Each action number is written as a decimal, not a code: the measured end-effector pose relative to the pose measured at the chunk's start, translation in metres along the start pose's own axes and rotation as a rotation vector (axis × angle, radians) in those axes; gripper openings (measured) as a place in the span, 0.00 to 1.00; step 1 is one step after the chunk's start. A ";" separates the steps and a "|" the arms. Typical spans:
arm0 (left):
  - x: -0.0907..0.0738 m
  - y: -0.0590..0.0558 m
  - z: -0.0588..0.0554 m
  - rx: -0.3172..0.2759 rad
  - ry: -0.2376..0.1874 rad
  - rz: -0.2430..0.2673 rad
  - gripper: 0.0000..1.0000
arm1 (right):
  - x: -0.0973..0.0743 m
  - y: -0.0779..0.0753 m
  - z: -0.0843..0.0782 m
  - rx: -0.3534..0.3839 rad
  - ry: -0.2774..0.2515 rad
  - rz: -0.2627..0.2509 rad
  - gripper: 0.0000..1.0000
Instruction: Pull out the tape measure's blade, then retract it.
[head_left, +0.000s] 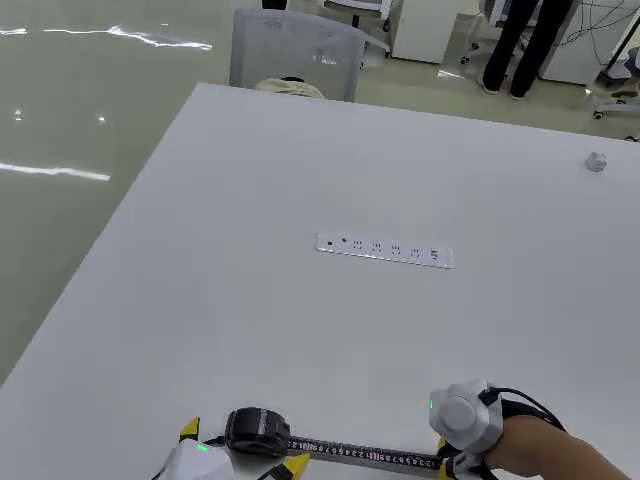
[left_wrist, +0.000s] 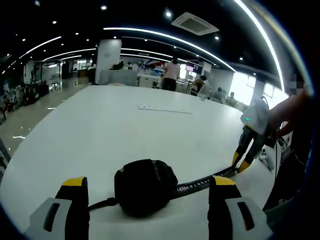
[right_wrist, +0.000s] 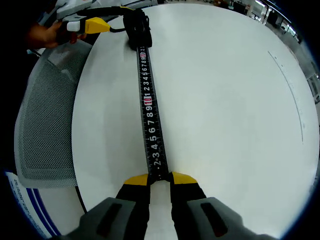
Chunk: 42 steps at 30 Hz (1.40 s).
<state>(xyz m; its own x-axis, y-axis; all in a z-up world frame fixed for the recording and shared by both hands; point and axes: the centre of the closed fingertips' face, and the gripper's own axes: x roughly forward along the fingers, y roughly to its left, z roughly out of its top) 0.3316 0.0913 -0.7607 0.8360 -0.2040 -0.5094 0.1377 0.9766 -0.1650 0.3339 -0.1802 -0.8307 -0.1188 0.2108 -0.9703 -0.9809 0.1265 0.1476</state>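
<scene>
Though partly out, black numbered blade

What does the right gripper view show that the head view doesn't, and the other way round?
Right gripper view: the blade's numbers are readable, its end is seen close up, pinched in the right gripper, and a mesh chair back sits beside the table edge. Head view: a small round object at the table's far right, a far chair, and a standing person's legs. Both: the white table, the black case, the drawn-out blade, and the left gripper around the case.
</scene>
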 end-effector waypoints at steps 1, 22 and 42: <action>0.002 0.000 0.000 -0.002 0.003 0.004 0.97 | 0.000 0.000 0.000 0.004 0.005 0.001 0.15; 0.029 0.005 -0.013 0.030 0.057 0.038 0.81 | 0.000 0.010 -0.002 0.090 0.035 0.004 0.14; 0.035 0.005 -0.018 0.026 0.091 0.050 0.65 | 0.001 0.011 -0.003 0.130 0.007 -0.021 0.14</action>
<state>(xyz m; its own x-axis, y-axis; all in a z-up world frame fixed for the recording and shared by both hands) 0.3524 0.0873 -0.7945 0.7906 -0.1587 -0.5914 0.1112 0.9870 -0.1161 0.3230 -0.1813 -0.8302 -0.0999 0.1997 -0.9747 -0.9550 0.2556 0.1503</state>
